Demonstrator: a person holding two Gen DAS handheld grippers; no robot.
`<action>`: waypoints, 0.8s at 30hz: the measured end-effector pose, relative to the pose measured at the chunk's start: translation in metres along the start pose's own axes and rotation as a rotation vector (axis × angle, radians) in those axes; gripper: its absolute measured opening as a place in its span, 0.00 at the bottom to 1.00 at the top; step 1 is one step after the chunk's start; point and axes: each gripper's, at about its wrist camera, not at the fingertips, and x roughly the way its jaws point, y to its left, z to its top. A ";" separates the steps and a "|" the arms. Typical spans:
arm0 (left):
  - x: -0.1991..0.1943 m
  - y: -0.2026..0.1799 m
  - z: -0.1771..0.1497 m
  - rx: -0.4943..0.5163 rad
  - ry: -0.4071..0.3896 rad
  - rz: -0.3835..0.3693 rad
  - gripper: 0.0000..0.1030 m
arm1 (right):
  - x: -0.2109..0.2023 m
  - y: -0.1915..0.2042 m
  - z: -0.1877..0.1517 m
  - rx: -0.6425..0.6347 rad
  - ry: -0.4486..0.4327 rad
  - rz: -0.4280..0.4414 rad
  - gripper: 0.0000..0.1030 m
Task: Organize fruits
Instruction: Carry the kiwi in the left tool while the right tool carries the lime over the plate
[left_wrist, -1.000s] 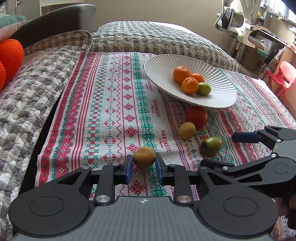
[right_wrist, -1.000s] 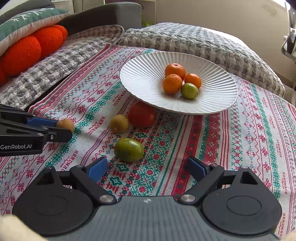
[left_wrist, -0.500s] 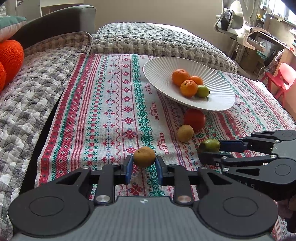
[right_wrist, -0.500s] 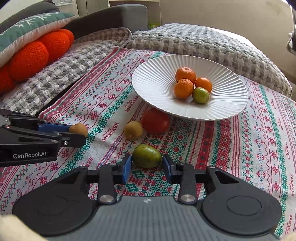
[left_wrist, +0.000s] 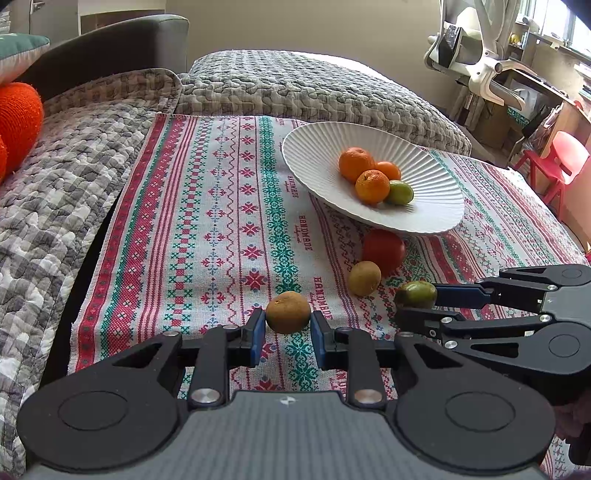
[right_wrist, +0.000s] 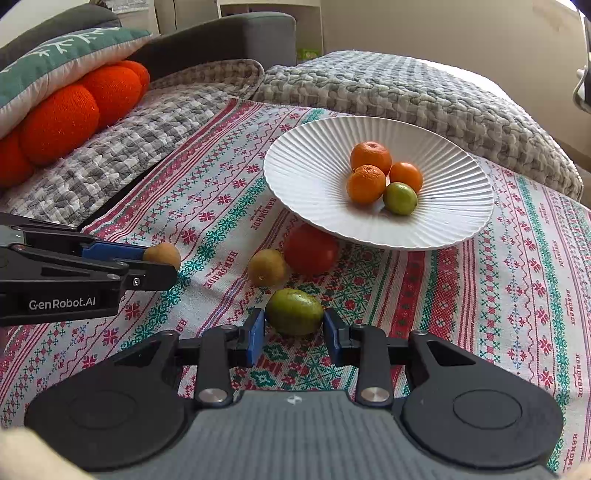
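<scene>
My left gripper (left_wrist: 288, 334) is shut on a small brown fruit (left_wrist: 288, 312), held just above the patterned cloth; it also shows in the right wrist view (right_wrist: 162, 254). My right gripper (right_wrist: 293, 332) is shut on a green fruit (right_wrist: 294, 312), also seen in the left wrist view (left_wrist: 415, 294). A white ribbed plate (right_wrist: 314, 177) holds three oranges (right_wrist: 365, 184) and a green lime (right_wrist: 400, 198). A red tomato (right_wrist: 310, 249) and a yellow-brown fruit (right_wrist: 266, 267) lie on the cloth before the plate.
The red, green and white patterned cloth (left_wrist: 207, 221) covers a sofa seat with grey quilts (left_wrist: 48, 177) around it. Orange cushions (right_wrist: 74, 110) sit at the left. A white chair (left_wrist: 480, 55) and a red child's chair (left_wrist: 557, 162) stand at the right.
My right gripper moved forward over the green fruit and shut on it. Both grippers have lifted slightly with their fruits and drifted towards the plate.
</scene>
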 end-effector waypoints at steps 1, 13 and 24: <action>0.000 0.000 0.000 -0.003 -0.001 -0.001 0.14 | -0.001 0.000 0.000 -0.003 -0.003 0.002 0.30; -0.007 -0.003 0.009 -0.030 -0.043 -0.024 0.14 | -0.019 -0.011 0.011 0.038 -0.066 0.000 0.30; -0.007 -0.012 0.024 -0.041 -0.090 -0.051 0.14 | -0.020 -0.038 0.022 0.073 -0.112 -0.054 0.30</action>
